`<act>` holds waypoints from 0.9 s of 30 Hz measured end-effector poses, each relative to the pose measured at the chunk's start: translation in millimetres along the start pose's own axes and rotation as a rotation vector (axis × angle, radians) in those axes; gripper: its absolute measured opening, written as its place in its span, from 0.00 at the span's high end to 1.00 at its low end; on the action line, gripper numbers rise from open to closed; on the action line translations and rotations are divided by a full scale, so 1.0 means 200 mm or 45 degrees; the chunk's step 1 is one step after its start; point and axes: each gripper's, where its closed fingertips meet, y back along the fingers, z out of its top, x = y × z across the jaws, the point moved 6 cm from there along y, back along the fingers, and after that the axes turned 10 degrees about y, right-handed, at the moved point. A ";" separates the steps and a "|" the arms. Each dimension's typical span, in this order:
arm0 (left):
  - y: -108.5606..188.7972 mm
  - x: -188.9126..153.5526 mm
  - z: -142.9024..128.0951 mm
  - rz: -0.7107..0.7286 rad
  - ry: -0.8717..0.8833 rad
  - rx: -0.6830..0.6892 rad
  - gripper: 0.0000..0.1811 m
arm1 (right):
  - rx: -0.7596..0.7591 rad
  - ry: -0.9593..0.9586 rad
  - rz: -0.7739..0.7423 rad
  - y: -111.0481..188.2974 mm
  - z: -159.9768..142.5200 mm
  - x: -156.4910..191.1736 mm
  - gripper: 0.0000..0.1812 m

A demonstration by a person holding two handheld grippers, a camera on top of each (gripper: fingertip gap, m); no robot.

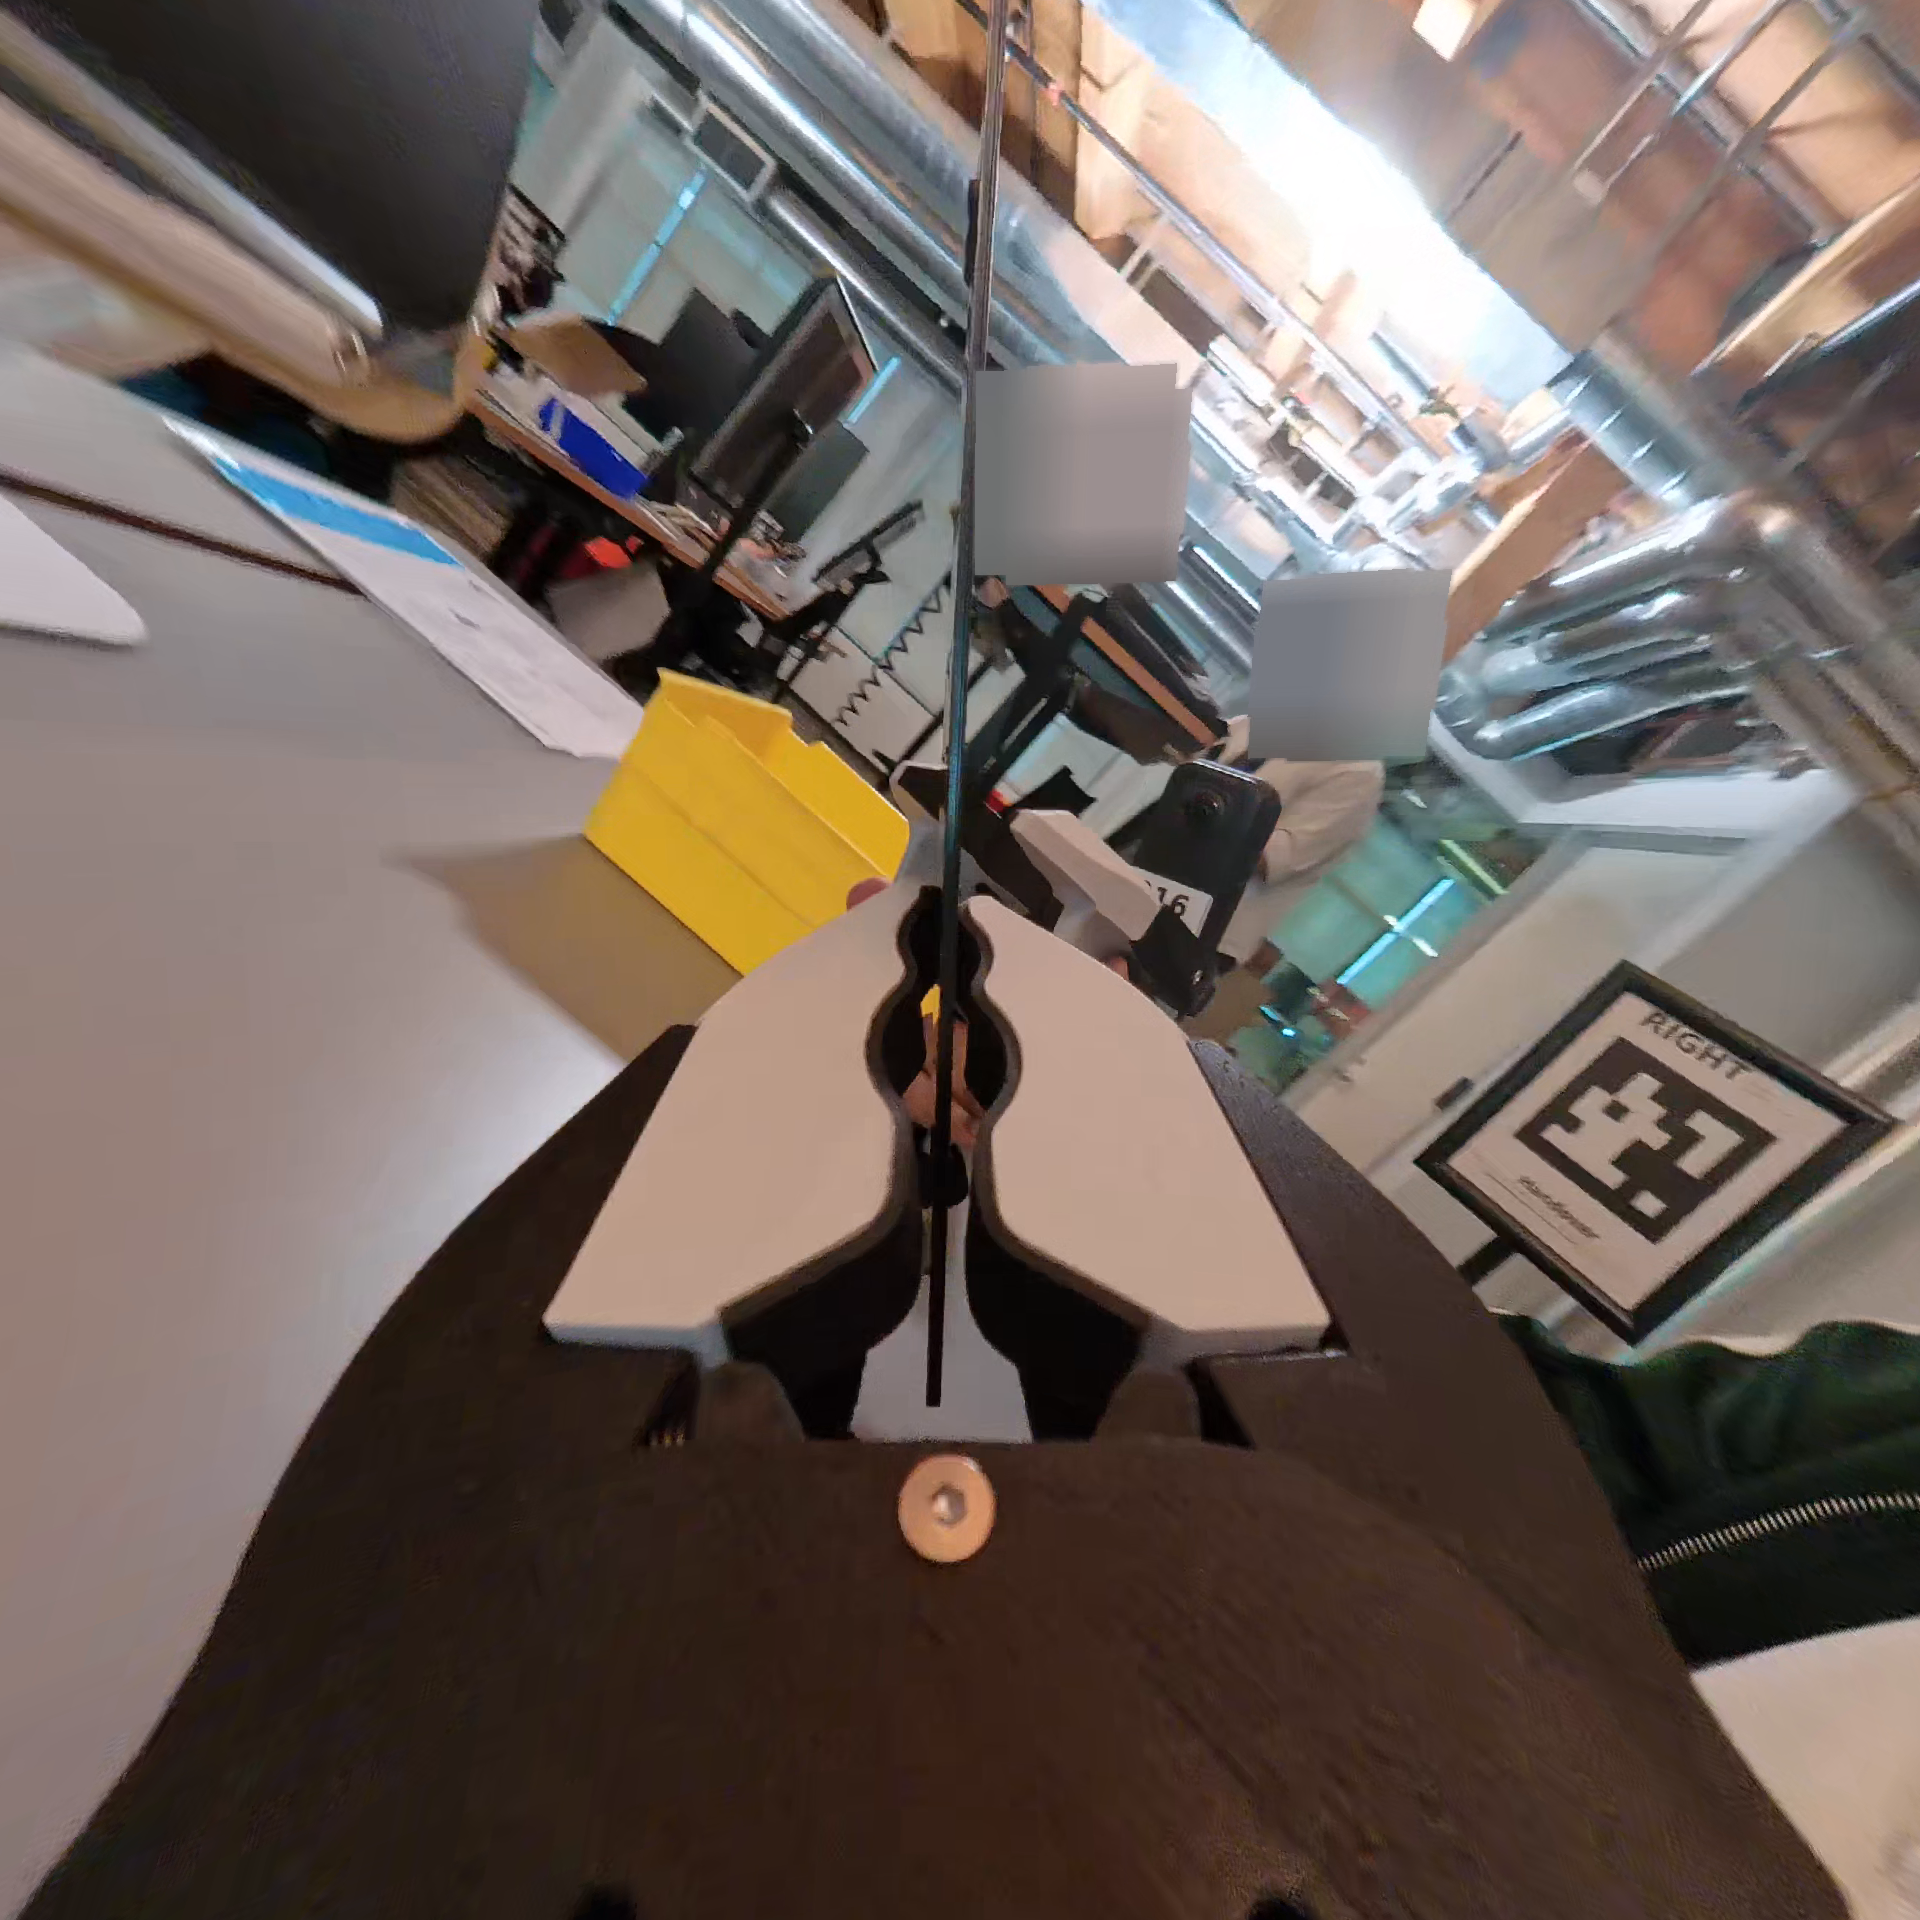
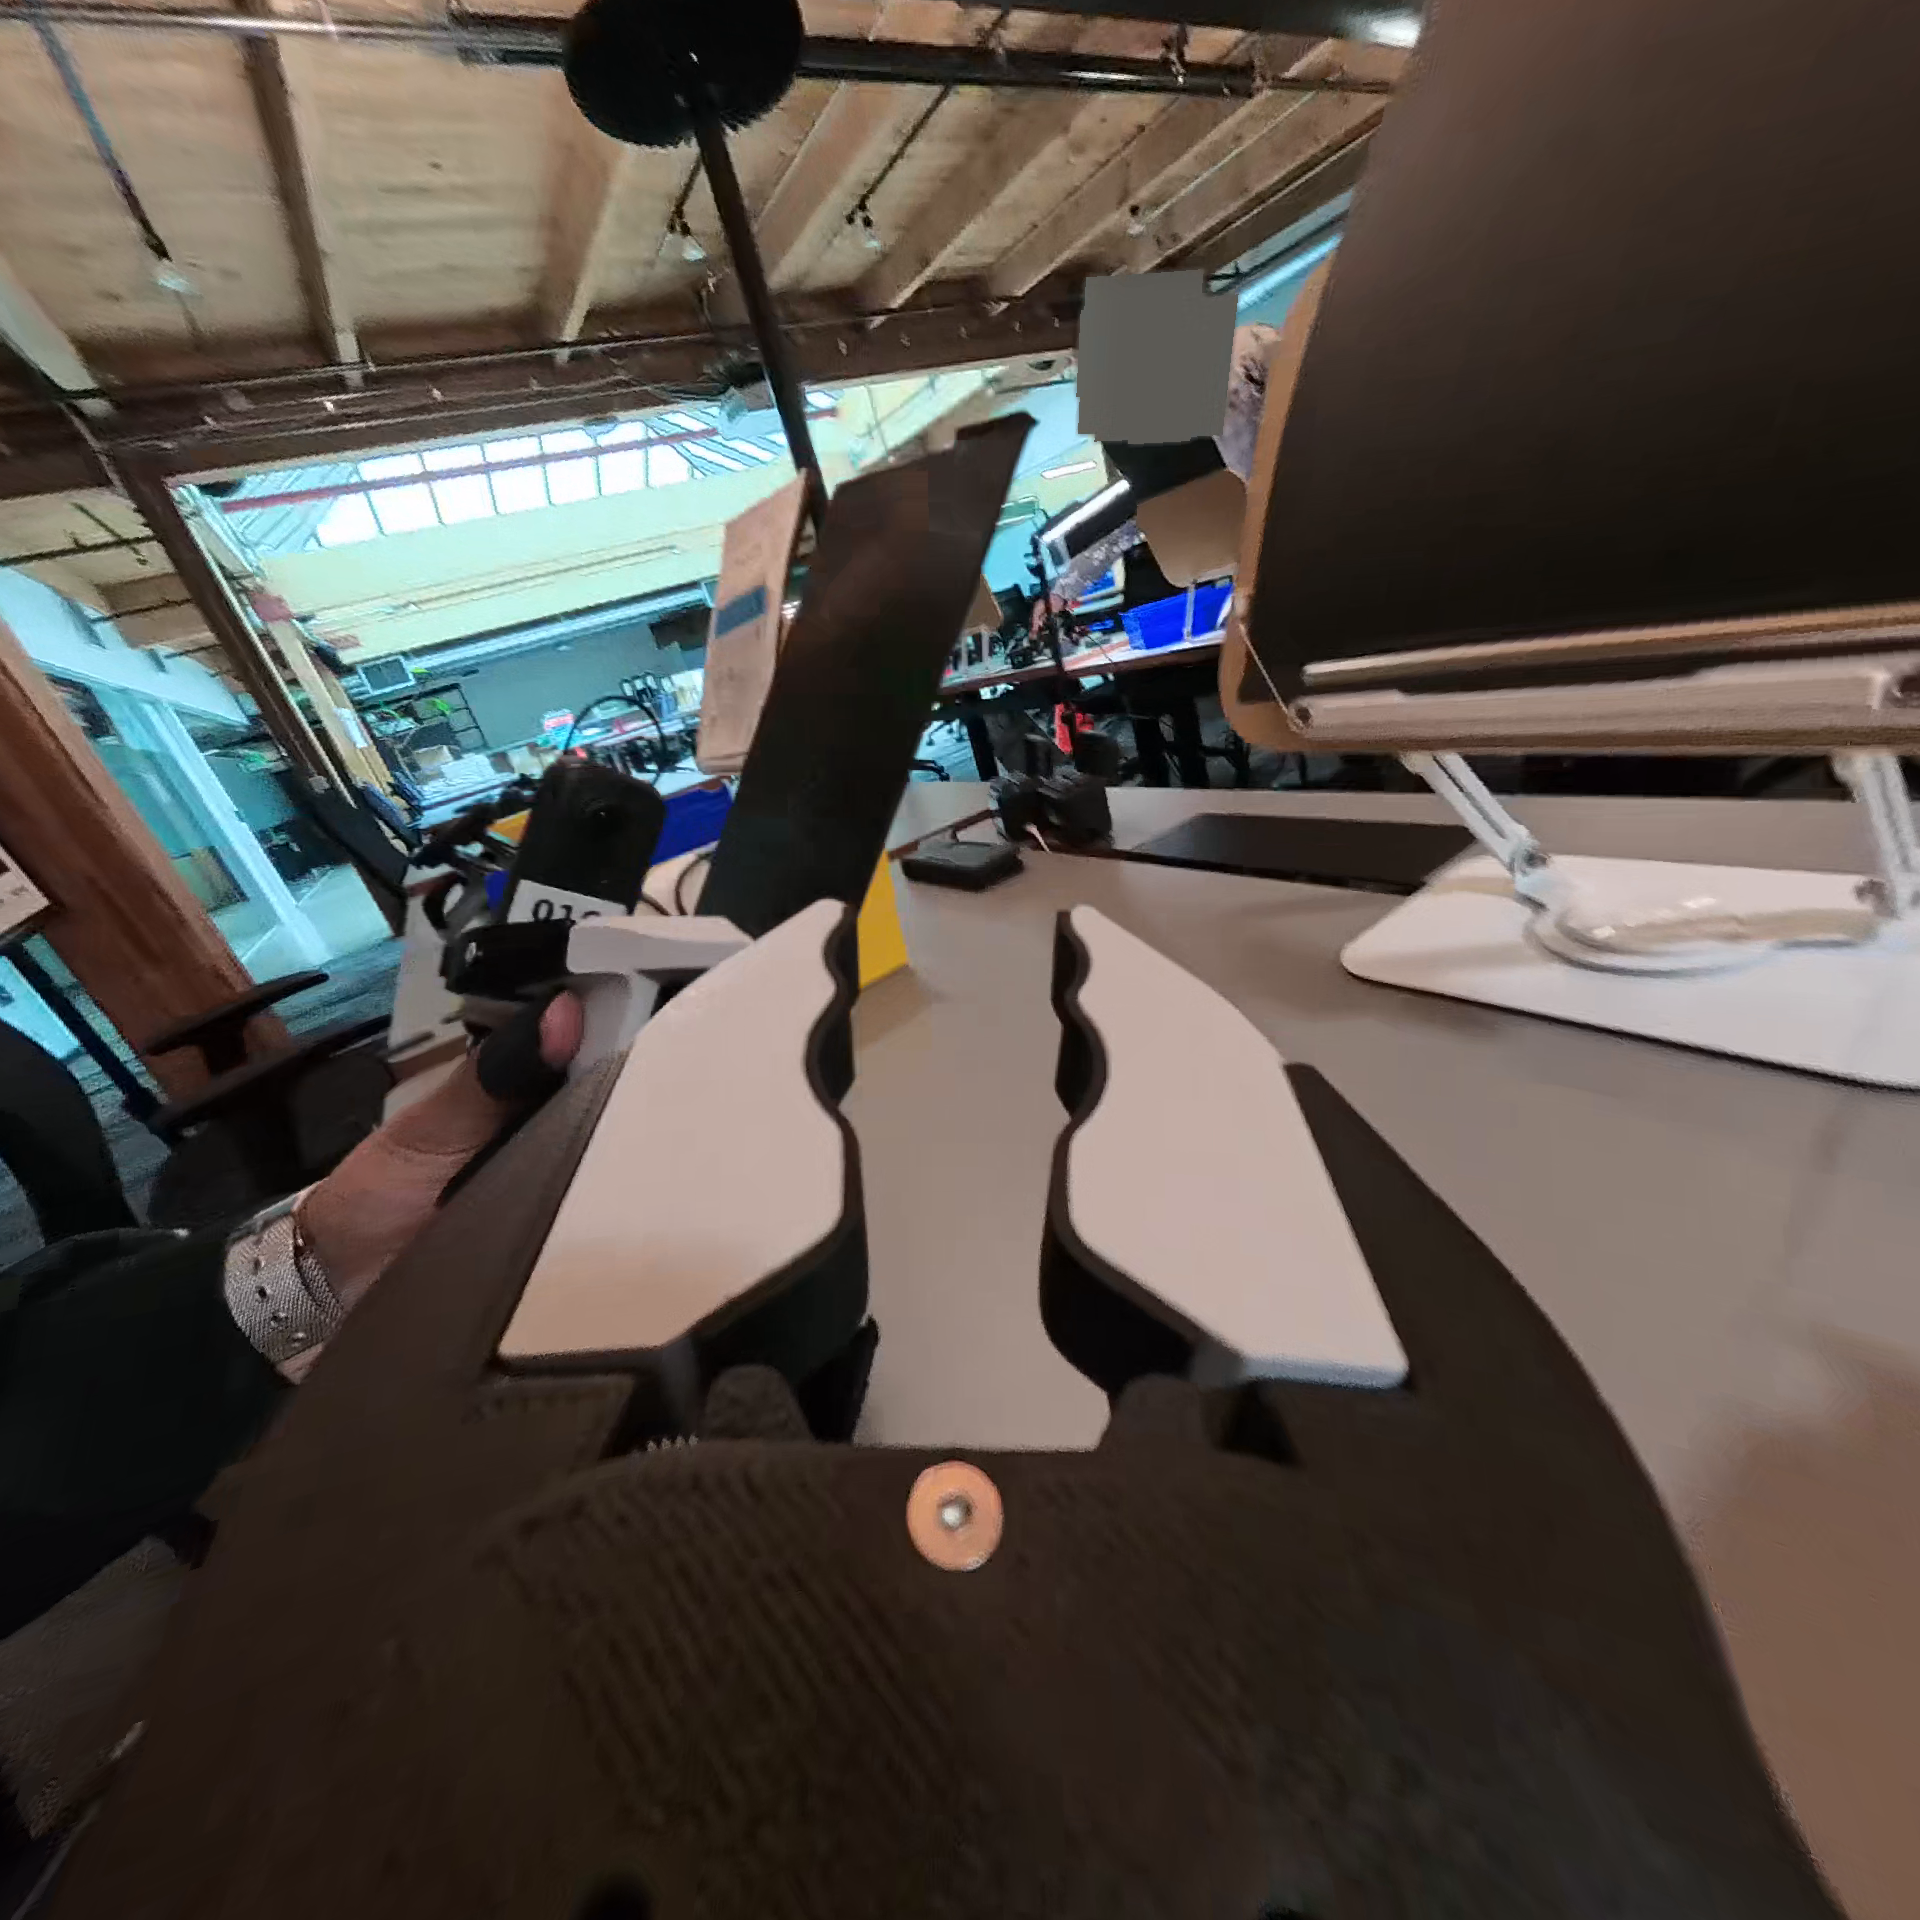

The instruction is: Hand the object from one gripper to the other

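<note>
Your left gripper [image 1: 943,914] is clamped on the thin black strip [image 1: 961,623], edge-on btwn the fingers, standing up past the tips. Your right gripper [image 2: 951,925] is spread wide w/ nothing in it; the strip [image 2: 862,675] sits just beyond its left finger [image 2: 717,1122], over the grey table [image 2: 1455,1195].

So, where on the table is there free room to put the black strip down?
Bare grey table lies ahead of the open right hand-held gripper, between the yellow bin and the white stand base. The far edge, with the small dark devices, is crowded. The left hand-held gripper holds the strip.
</note>
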 end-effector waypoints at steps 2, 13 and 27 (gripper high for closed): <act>-0.02 0.07 -0.09 -0.036 0.027 0.049 0.98 | 0.028 -0.039 0.007 0.04 -0.10 -0.02 0.80; -0.02 0.19 -0.16 -0.101 0.093 0.202 0.98 | 0.157 -0.298 0.264 -0.05 -0.26 -0.01 0.77; -0.11 0.16 -0.33 -0.099 0.060 0.433 0.98 | 0.150 -0.417 0.523 -0.04 -0.25 0.08 0.99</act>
